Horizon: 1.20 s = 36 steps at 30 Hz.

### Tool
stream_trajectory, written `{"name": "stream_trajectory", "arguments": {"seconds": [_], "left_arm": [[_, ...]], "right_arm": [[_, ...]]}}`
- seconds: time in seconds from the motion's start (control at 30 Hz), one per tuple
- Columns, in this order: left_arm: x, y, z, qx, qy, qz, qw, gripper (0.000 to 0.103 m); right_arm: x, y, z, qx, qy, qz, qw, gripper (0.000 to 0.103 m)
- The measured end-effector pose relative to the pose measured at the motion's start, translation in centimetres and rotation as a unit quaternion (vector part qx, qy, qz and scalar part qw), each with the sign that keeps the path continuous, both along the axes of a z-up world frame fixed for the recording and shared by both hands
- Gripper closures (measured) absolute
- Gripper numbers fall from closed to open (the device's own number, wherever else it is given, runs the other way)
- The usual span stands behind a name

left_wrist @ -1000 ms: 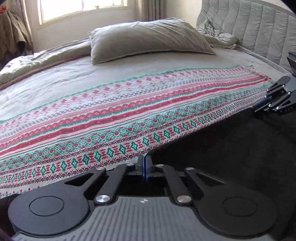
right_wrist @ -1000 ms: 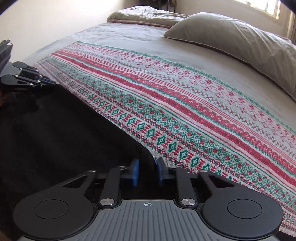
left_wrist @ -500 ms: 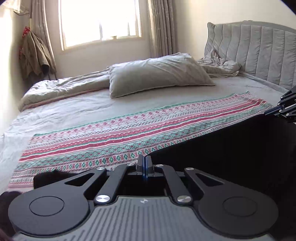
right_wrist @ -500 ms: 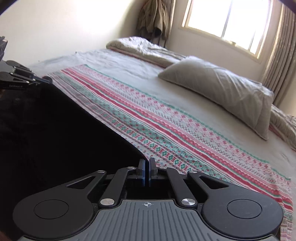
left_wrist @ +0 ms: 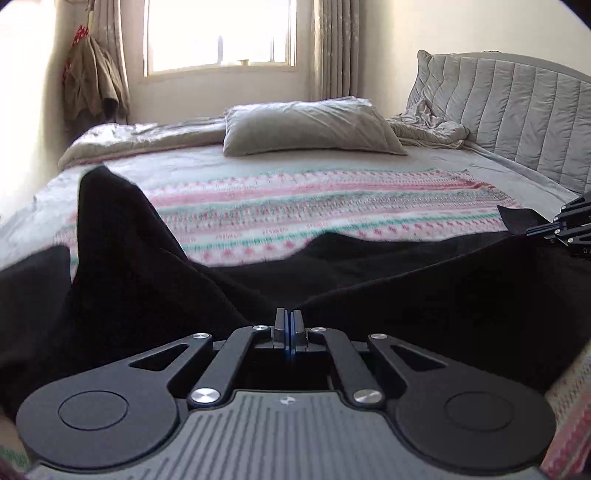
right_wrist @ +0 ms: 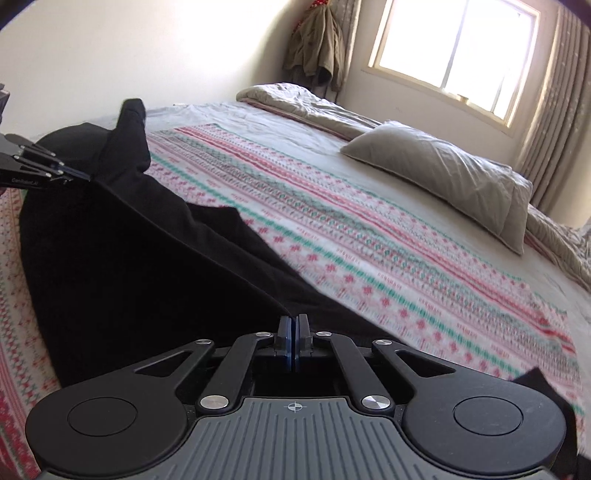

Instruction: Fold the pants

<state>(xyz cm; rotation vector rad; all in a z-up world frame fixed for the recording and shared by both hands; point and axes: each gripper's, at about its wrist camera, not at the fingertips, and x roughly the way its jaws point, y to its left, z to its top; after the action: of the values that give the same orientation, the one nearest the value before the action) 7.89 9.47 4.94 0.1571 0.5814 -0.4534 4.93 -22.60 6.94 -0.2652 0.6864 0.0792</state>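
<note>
The black pants [left_wrist: 369, 280] hang stretched between my two grippers above the patterned blanket [left_wrist: 332, 199]. My left gripper [left_wrist: 288, 325] is shut on one edge of the pants. My right gripper [right_wrist: 294, 328] is shut on the other edge of the pants [right_wrist: 129, 258]. A pant leg [left_wrist: 107, 221] rises in a fold at the left of the left wrist view. The right gripper shows at the right edge of the left wrist view [left_wrist: 532, 232]; the left gripper shows at the left edge of the right wrist view [right_wrist: 86, 178].
The blanket [right_wrist: 369, 251] lies across a grey bed. A grey pillow [left_wrist: 310, 125] and a rumpled duvet [left_wrist: 140, 136] lie beyond it. A padded headboard [left_wrist: 509, 110] stands at the right, a window [left_wrist: 221, 33] behind, and a jacket [left_wrist: 92, 81] hangs at the left.
Both grippers have lifted and tilted up with the pants. The pants have risen off the blanket and a leg has swung up at the left. The right gripper shut a second ago.
</note>
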Motion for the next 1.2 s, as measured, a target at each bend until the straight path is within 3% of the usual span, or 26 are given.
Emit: {"name": "stream_trajectory", "arguments": {"seconds": [0.2, 0.47, 0.53, 0.6, 0.63, 0.67, 0.7, 0.73, 0.83, 1.03, 1.1, 1.2], "left_arm": [[-2.5, 1.7, -2.5, -0.024, 0.048, 0.006, 0.9985, 0.095], [-4.3, 1.9, -3.8, 0.003, 0.077, -0.017, 0.9968, 0.092], [-4.3, 2.6, -3.5, -0.011, 0.075, -0.016, 0.9970, 0.089], [-4.2, 3.6, -3.2, -0.022, 0.062, 0.001, 0.9978, 0.067], [-4.2, 4.2, -2.9, -0.028, 0.052, 0.018, 0.9981, 0.043], [-4.4, 4.9, -2.6, -0.038, 0.040, 0.040, 0.9977, 0.026], [-4.3, 5.7, -2.3, -0.051, 0.030, 0.063, 0.9963, 0.022], [-4.1, 6.5, -2.0, -0.068, 0.024, 0.083, 0.9939, 0.019], [-3.5, 8.8, -1.6, -0.132, 0.021, 0.147, 0.9801, 0.016], [-1.3, 11.5, -2.3, -0.194, 0.033, 0.256, 0.9465, 0.018], [-0.8, 12.6, -2.7, -0.210, 0.033, 0.287, 0.9340, 0.022], [-0.5, 14.0, -3.0, -0.233, 0.028, 0.324, 0.9166, 0.036]], "right_arm": [[-3.2, 1.2, -3.7, 0.015, 0.014, -0.004, 1.000, 0.103], [-4.8, 2.9, -7.2, -0.012, 0.058, 0.010, 0.998, 0.102], [-5.1, 3.0, -7.4, -0.021, 0.051, 0.013, 0.998, 0.093], [-5.4, 3.0, -7.3, -0.012, 0.035, 0.019, 0.999, 0.092], [-5.6, 3.0, -7.1, -0.007, 0.027, 0.026, 0.999, 0.088], [-5.8, 3.3, -6.9, -0.004, 0.022, 0.035, 0.999, 0.085], [-6.1, 3.6, -6.8, -0.004, 0.013, 0.043, 0.999, 0.078], [-6.3, 4.1, -6.7, -0.006, 0.004, 0.052, 0.999, 0.070], [-6.4, 5.7, -6.7, -0.024, -0.007, 0.075, 0.997, 0.058], [-5.5, 8.8, -7.8, -0.060, -0.009, 0.111, 0.992, 0.059], [-4.9, 9.6, -7.8, -0.060, -0.012, 0.115, 0.992, 0.060], [-3.9, 10.2, -8.1, -0.055, -0.015, 0.118, 0.991, 0.064]]}}
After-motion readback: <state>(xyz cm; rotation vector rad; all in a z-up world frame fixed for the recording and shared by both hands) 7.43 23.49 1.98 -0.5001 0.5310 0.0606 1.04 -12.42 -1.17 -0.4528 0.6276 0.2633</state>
